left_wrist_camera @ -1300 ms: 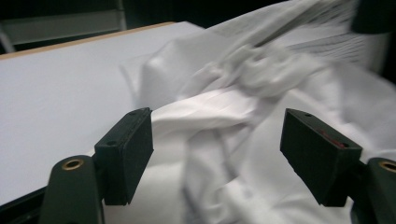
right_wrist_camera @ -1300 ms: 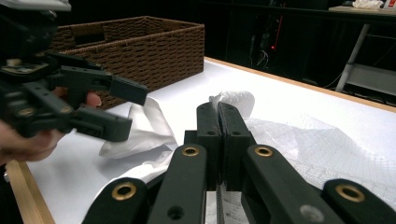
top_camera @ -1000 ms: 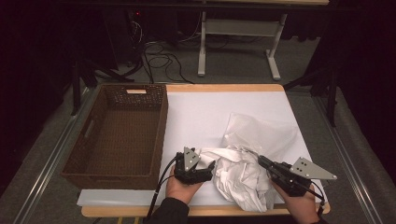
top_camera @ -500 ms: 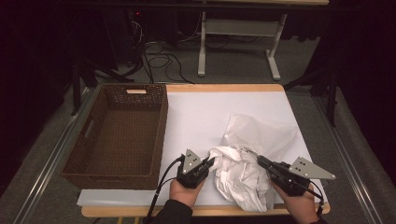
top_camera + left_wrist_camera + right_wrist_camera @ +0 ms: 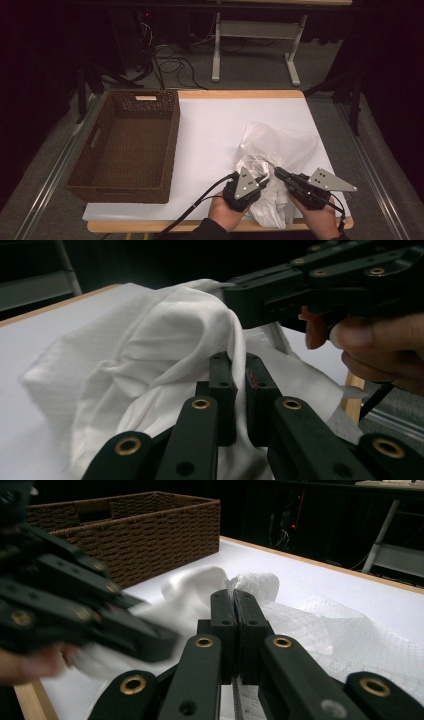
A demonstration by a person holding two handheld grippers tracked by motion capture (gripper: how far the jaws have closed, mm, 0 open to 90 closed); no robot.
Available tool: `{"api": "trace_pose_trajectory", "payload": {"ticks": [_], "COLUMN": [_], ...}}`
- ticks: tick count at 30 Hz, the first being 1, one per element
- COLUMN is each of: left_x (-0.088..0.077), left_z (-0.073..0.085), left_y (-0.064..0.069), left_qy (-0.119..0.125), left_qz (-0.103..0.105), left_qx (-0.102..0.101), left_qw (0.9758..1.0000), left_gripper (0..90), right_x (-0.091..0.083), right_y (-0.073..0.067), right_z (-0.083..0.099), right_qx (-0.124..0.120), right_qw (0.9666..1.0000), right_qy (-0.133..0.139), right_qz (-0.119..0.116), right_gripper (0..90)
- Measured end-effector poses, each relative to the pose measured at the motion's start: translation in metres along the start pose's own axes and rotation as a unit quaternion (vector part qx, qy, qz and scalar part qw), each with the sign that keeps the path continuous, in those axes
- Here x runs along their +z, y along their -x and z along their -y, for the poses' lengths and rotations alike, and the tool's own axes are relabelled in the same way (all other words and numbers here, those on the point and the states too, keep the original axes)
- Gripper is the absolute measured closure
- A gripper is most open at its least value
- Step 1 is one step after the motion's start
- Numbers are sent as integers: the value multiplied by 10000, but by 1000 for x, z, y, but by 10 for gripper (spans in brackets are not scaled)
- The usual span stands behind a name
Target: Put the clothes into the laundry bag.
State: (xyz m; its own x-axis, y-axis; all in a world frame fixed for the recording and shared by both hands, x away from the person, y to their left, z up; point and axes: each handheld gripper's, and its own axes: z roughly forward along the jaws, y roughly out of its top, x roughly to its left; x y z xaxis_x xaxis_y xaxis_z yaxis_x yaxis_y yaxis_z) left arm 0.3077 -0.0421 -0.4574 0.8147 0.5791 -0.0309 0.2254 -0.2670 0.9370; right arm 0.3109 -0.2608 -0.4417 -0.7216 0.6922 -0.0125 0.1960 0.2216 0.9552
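To the right of the brown wicker basket (image 5: 125,145), a crumpled white cloth (image 5: 272,165) lies on the table, both the left gripper (image 5: 263,184) and right gripper (image 5: 278,172) clamped on it; spreading it neatly likely needs an even outward pull.

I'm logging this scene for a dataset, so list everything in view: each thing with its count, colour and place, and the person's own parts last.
Cloth: one, white, crumpled, near right part of the table, pinched by both grippers.
Basket: one, dark brown wicker, left side of the table, nothing visible inside.
Table: one, light wood edge, white sheet over most of the top.
Desk frame: one, pale grey, on the floor beyond the table.
Cables: several, black, on the floor behind the basket.
Left gripper: one, black, shut on cloth.
Right gripper: one, black, shut on cloth.
Hands: two, at the near edge, one holding each gripper.
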Motion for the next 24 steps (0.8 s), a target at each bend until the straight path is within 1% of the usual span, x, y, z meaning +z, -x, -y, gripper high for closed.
{"api": "trace_pose_trajectory", "payload": {"ticks": [1,3,5,6,7,8,9,11,14,15,16,17,19,20,22,24], "left_x": [5,15,25,29,36,38,41,46,52,54,55,54,49,45,35,23], "left_z": [0,1,4,6,8,9,10,11,13,13,13,13,13,13,15,16], "left_y": [0,0,-1,-2,-3,-4,-4,-5,-9,-10,-10,-10,-9,-8,-6,-5], "left_qy": [-47,-138,-282,-336,-396,-429,-440,-454,-435,-426,-406,-357,-183,-67,86,211], "left_qz": [10,19,10,-7,-2,-1,-7,-11,-91,-106,-127,-123,-81,-53,-103,-152], "left_qx": [-26,-56,-76,-81,-143,-170,-216,-308,-566,-641,-681,-706,-714,-696,-589,-503], "left_qw": [10000,9999,9996,9994,9991,9989,9988,9985,9974,9970,9968,9968,9972,9975,9982,9984], "left_gripper": [849,849,849,849,849,848,848,847,840,832,810,779,647,575,481,397], "right_x": [-1,-1,-2,-3,-3,-5,-5,-6,-7,-7,-7,-7,-8,-8,-9,-9], "right_y": [0,0,0,-1,0,-1,-2,-2,-4,-4,-5,-5,-4,-3,-1,1], "right_z": [0,0,-1,-1,-2,-2,-2,-3,-4,-5,-5,-5,-5,-4,-3,-3], "right_qx": [35,22,8,40,-6,-7,11,-39,-57,-112,-75,-95,-95,-89,-18,-19], "right_qw": [10000,10000,10000,10000,10000,10000,9999,9999,9998,9997,9996,9996,9997,9998,9998,9998], "right_qy": [-9,21,34,34,75,80,76,97,110,127,148,153,163,144,168,159], "right_qz": [10,-16,-10,-13,-52,-52,-65,-89,-175,-171,-218,-216,-175,-131,-122,-83], "right_gripper": [900,900,900,900,900,900,900,900,900,900,900,900,900,900,900,900]}}
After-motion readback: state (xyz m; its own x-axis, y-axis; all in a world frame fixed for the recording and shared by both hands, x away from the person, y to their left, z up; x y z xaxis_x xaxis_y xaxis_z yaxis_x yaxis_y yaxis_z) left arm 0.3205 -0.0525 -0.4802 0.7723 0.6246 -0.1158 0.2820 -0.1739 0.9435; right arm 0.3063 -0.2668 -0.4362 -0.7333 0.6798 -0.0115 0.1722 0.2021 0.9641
